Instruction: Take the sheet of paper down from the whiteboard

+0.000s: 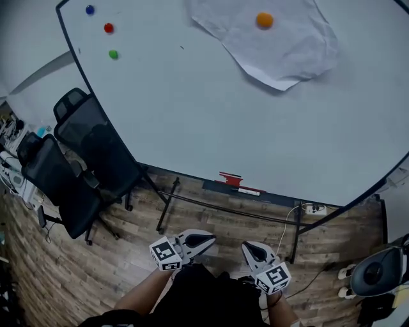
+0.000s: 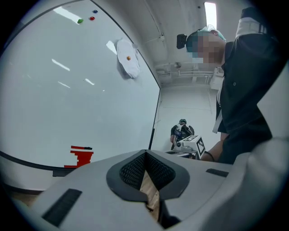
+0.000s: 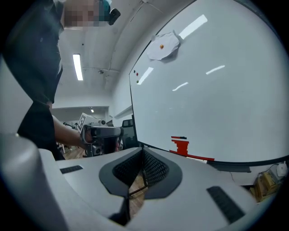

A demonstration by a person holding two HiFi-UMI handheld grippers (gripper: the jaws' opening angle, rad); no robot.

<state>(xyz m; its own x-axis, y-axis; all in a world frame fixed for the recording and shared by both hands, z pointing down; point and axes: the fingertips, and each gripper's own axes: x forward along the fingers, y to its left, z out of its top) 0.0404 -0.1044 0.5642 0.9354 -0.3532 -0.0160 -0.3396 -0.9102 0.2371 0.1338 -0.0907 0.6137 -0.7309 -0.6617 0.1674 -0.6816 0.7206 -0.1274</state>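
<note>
Crumpled white sheet of paper (image 1: 281,45) is up on the big white whiteboard (image 1: 211,121), nr its top edge, right of centre. It is pinned by a round orange magnet (image 1: 264,20) sitting on the sheet's upper part. The sheet's lower corner lifts slightly off the board, w/ a shadow under it.

At the board's top-left corner are 3 small round magnets in a loose column: blue magnet (image 1: 89,9), red magnet (image 1: 108,28) and green magnet (image 1: 113,54). All 3 are well apart from the paper. A red eraser (image 1: 231,179) lies on the tray along the board's btm edge, approx mid-span.

The left gripper (image 2: 145,155) has its grey jaws closed tip to tip, w/ nothing b/w them; only wood floor shows through the slit. The right gripper (image 3: 142,153) is the same: jaws pressed together and empty. Both are held low, close in front of the person's dark top, side by side below the board's btm edge and far from the sheet.

Two black mesh office chairs (image 1: 83,159) stand by the board's left edge. A white power strip (image 1: 313,208) lies on the wood-plank floor (image 1: 121,255) under the btm-right part of the board.
</note>
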